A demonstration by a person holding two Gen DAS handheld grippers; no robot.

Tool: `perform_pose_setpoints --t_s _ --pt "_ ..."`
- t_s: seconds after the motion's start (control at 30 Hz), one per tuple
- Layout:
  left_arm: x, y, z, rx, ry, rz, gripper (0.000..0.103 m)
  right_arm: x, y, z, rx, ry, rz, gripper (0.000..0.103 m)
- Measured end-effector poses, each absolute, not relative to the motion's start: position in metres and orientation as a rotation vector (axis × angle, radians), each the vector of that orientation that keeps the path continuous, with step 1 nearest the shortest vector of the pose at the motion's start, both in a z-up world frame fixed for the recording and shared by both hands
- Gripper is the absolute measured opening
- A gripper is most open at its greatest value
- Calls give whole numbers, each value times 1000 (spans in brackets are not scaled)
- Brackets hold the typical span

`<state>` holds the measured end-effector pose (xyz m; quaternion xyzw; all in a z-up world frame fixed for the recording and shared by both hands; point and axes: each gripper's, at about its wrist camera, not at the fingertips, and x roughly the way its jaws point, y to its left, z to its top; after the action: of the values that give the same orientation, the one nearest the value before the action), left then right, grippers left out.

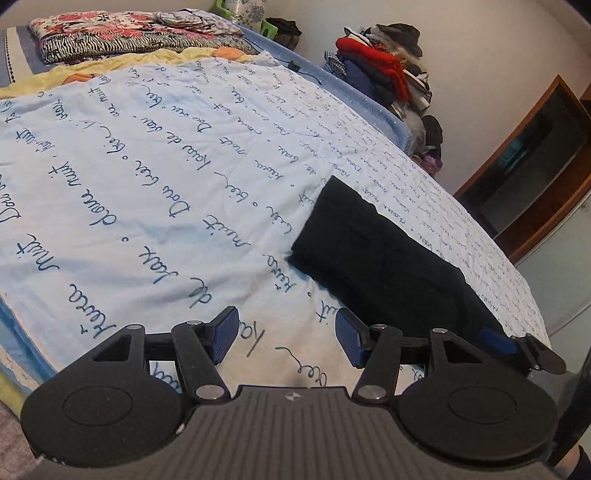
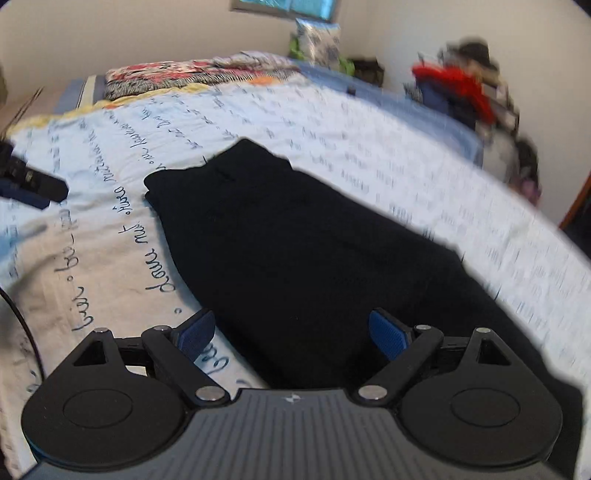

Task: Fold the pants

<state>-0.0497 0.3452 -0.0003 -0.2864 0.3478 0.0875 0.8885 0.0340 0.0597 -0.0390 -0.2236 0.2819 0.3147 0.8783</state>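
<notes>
The black pants [image 1: 376, 254] lie flat on the pale blue sheet with handwritten print [image 1: 147, 177], as a long folded strip. My left gripper [image 1: 287, 338] hovers open over bare sheet, just left of the pants' near end, with nothing between its blue pads [image 1: 225, 336]. In the right wrist view the pants [image 2: 295, 240] fill the middle. My right gripper [image 2: 291, 334] stands wide open above their near end, its pads [image 2: 388, 334] not pressing the cloth. The right gripper's fingers [image 1: 517, 347] show at the pants' right edge, and the left gripper [image 2: 33, 184] shows at the far left.
A folded floral blanket [image 1: 110, 33] lies at the head of the bed. A heap of clothes [image 1: 388, 70] is piled beside the bed's far right side. A wooden cabinet [image 1: 535, 166] stands at the right. A thin black cable [image 1: 295, 66] lies on the blue undersheet.
</notes>
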Motion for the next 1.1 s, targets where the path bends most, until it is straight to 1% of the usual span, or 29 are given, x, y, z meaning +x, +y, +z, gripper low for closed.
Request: perform_pose_setpoints --t_s 0.07,0.17,0.37,0.6,0.83,1.0,1.1 --pt "-48 350 0 -602 718 190 66 25 67 -38 -536 500 657 91" --pt "-42 355 2 -606 714 205 68 14 87 -40 -659 388 694 91" --pt "-42 359 4 -623 705 212 69 12 151 -65 -878 324 786 91" --pt "-50 369 -5 -643 726 259 72 16 186 -85 -1058 108 675 91" --pt "-47 368 -6 -643 738 253 72 17 193 -88 -1074 67 673 90" --pt "-47 368 -3 -637 724 247 74 15 185 -77 -1007 202 792 90" --pt "-45 368 -6 -644 737 254 74 16 192 -86 -1058 175 736 91"
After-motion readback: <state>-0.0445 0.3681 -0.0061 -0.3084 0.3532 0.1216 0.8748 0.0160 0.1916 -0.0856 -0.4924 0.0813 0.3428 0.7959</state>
